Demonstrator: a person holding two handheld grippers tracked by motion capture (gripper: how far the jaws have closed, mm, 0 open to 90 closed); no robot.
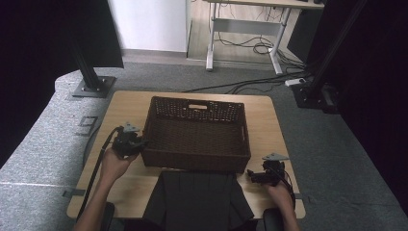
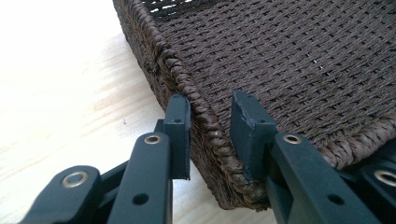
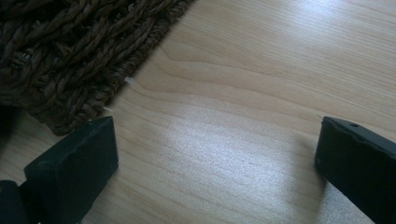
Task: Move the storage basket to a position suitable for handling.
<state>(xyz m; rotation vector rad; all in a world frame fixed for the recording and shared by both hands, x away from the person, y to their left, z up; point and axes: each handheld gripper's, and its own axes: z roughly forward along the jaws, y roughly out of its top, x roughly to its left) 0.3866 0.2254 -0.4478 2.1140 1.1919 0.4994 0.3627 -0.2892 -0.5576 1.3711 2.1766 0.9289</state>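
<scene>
Presently, notes from beside the counter:

Basket [image 1: 196, 134]: dark woven, empty, sits flat in the middle of the wooden counter [image 1: 279, 130]; a dark cloth [image 1: 197, 199] lies just in front of it at the near edge.
Left gripper [image 1: 138, 143]: at the basket's near left corner; in the left gripper view the jaws straddle the braided rim [image 2: 205, 123], one outside the wall and one inside, apart with a gap on each side, not yet pinching.
Right gripper [image 1: 252, 175]: low over bare wood just off the basket's near right corner [image 3: 60, 70]; jaws wide apart, holding nothing.
Done, by my reading: left side lined up for a grasp.
Left to do: close left on the rim, bring right onto its corner, then lift or shift the basket.
</scene>
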